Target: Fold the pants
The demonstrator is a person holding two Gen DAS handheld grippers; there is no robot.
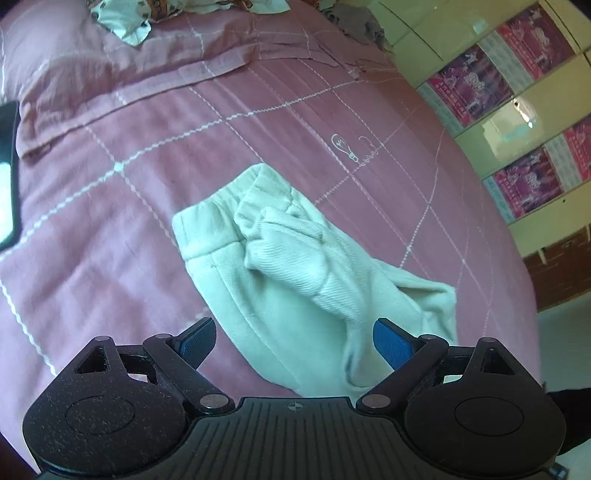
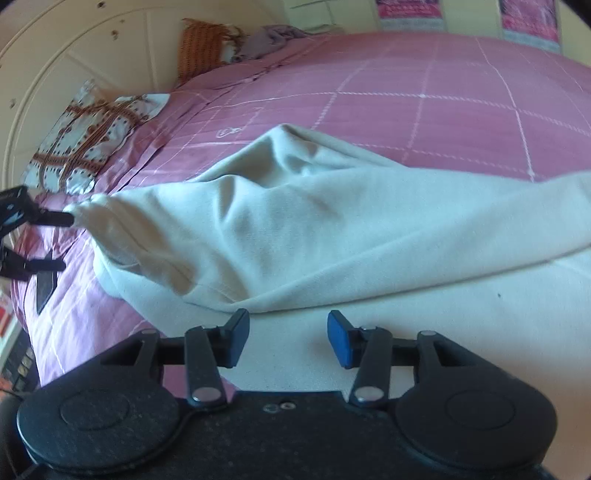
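Observation:
A pair of cream-white pants [image 1: 291,273] lies crumpled on the pink bedspread [image 1: 110,177], waistband toward the far side, one part bunched on top. My left gripper [image 1: 295,343] is open, fingers either side of the near part of the pants, just above the cloth. In the right wrist view the pants [image 2: 332,229] spread wide across the bed. My right gripper [image 2: 288,338] is open just over the near flat cloth. The left gripper's fingers [image 2: 55,221] show at the far left, at the edge of the pants; contact is unclear.
The pink checked bedspread [image 2: 443,92] covers the bed. Patterned pillows [image 2: 88,140] and an orange cushion [image 2: 203,44] lie by the cream headboard. A grey garment [image 1: 354,22] sits at the far edge. A cream wardrobe with pink posters [image 1: 517,110] stands at the right. A dark mirror edge [image 1: 7,173] is at the left.

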